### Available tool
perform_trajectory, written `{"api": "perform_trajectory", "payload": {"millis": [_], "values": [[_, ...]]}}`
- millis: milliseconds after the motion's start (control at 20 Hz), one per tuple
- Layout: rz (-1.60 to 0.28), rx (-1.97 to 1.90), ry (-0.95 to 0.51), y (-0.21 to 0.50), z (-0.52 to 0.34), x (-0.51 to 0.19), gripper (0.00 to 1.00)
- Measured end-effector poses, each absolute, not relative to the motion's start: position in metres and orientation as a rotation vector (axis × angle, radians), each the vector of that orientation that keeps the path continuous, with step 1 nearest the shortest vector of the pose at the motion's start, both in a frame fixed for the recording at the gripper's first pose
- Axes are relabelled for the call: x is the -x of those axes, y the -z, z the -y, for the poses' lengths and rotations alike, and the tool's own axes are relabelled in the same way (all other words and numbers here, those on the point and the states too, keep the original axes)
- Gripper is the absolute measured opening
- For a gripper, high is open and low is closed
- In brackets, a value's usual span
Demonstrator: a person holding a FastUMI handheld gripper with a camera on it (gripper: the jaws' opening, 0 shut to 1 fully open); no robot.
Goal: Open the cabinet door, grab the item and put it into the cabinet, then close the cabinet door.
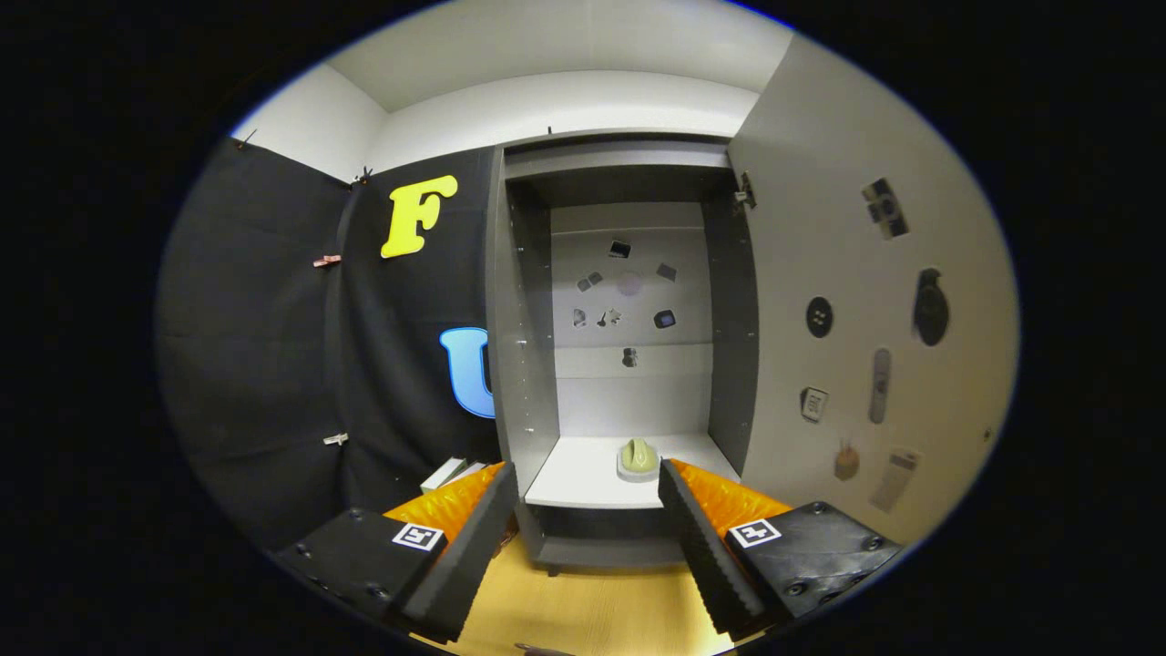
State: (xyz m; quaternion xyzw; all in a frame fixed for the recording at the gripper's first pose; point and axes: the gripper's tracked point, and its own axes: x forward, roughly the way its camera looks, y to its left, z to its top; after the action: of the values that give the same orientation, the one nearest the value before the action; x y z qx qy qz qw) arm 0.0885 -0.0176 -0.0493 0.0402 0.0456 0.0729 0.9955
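Observation:
A tall grey cabinet (pixel 519 319) stands straight ahead with its door (pixel 856 301) swung open to the right. On its pale shelf (pixel 574 478) rests a small green item (pixel 639 456) on a light round base, a little right of the shelf's middle. My gripper (pixel 588 478) is open, fingers spread wide in front of the cabinet with nothing between them. The item lies beyond the fingertips, close to the right finger (pixel 701 538).
Several stickers dot the inside of the open door and the cabinet's back panel (pixel 629 301). A wooden tabletop (pixel 583 610) lies below the fingers. A small white box (pixel 444 474) sits left of the cabinet, against the black cloth wall (pixel 273 364).

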Motion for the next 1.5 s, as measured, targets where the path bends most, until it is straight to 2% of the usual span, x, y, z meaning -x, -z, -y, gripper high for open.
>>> {"api": "perform_trajectory", "payload": {"millis": [300, 750, 1100, 1500], "values": [[-0.119, -0.116, -0.229, 0.036, 0.062, -0.004, 0.98], [-0.106, -0.008, -0.135, 0.026, 0.186, 0.071, 0.98], [-0.098, -0.073, -0.086, 0.033, 0.268, 0.051, 0.97], [-0.145, -0.137, -0.153, 0.05, 0.301, 0.0, 0.97]]}}
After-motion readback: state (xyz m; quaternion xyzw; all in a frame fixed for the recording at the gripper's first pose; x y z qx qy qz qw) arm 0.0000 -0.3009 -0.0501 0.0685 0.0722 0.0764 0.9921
